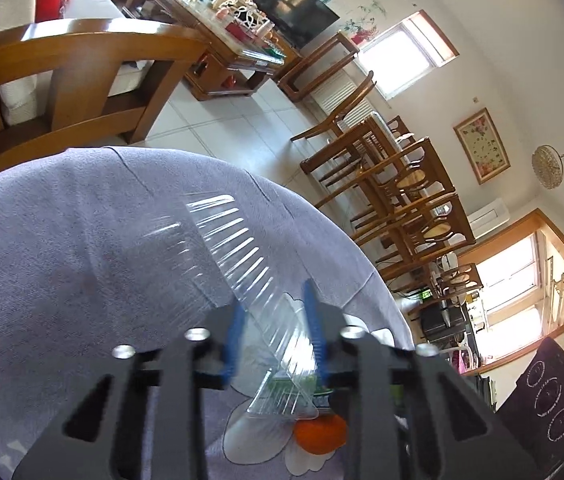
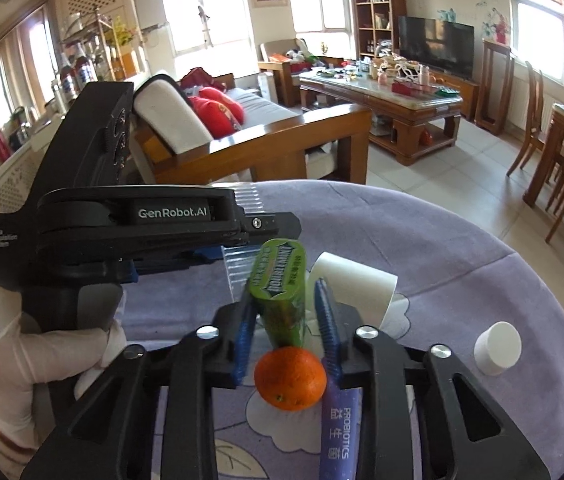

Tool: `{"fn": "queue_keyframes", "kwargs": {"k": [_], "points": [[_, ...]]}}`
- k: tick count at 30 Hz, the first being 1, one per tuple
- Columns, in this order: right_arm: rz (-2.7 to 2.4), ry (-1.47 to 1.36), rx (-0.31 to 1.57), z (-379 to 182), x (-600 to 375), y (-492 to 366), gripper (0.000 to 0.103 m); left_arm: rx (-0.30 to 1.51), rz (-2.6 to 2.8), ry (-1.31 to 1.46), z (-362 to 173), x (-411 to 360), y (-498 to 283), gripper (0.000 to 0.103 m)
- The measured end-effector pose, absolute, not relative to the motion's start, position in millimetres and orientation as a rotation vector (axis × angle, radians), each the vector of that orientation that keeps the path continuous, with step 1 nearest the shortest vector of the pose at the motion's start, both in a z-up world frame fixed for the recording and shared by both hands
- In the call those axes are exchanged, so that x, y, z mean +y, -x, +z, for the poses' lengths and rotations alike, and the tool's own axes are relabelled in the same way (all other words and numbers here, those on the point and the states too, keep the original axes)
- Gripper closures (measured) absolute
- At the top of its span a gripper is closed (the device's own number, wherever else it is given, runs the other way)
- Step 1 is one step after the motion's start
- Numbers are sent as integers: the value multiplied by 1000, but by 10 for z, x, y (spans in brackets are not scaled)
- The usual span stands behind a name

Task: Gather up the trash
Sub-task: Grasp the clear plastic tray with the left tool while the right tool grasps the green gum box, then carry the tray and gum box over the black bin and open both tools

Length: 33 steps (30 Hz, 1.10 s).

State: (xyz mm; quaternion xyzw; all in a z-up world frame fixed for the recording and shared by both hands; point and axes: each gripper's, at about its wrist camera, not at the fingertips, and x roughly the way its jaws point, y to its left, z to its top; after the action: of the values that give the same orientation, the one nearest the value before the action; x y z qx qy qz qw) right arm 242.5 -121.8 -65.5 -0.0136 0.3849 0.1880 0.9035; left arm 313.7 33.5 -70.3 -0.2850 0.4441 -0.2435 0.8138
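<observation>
My left gripper (image 1: 273, 320) is shut on a clear ribbed plastic container (image 1: 241, 264), held tilted above the purple tablecloth (image 1: 61, 240). The left gripper also shows in the right wrist view (image 2: 241, 240), with the clear plastic (image 2: 237, 272) in its jaws. My right gripper (image 2: 284, 304) is open around a green tin box (image 2: 279, 284), which stands tilted between the blue fingers (image 2: 328, 320). An orange (image 2: 290, 378) lies just in front of the tin, also seen in the left wrist view (image 1: 320, 434). A white paper cup (image 2: 356, 286) lies on its side behind the right finger.
A purple probiotics stick pack (image 2: 340, 428) lies under my right gripper. A white cap (image 2: 498, 348) stands at the right of the round table. Beyond the table are a wooden sofa (image 2: 261, 136), a coffee table (image 2: 382, 96) and dining chairs (image 1: 402, 184).
</observation>
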Motion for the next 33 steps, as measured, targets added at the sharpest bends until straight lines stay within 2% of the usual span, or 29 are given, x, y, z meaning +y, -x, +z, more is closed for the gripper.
{"fn": "queue_keyframes", "kwargs": {"k": [5,9,23,33], "points": [[398,-1,792,-672,-1279,-2419,81,902,-518,577,-622,353,-3076,95],[416,-35,780,-646,-1328,-2390,81,872,-497,525,-520,360,-2985,99],[440,-140,645,-148,-1626,-1690,81,793,-505,406,-160,560,-2140,100],[387,-169,592,212,-2137,-705,81,761,-616,314,19,143,-1383,100]]}}
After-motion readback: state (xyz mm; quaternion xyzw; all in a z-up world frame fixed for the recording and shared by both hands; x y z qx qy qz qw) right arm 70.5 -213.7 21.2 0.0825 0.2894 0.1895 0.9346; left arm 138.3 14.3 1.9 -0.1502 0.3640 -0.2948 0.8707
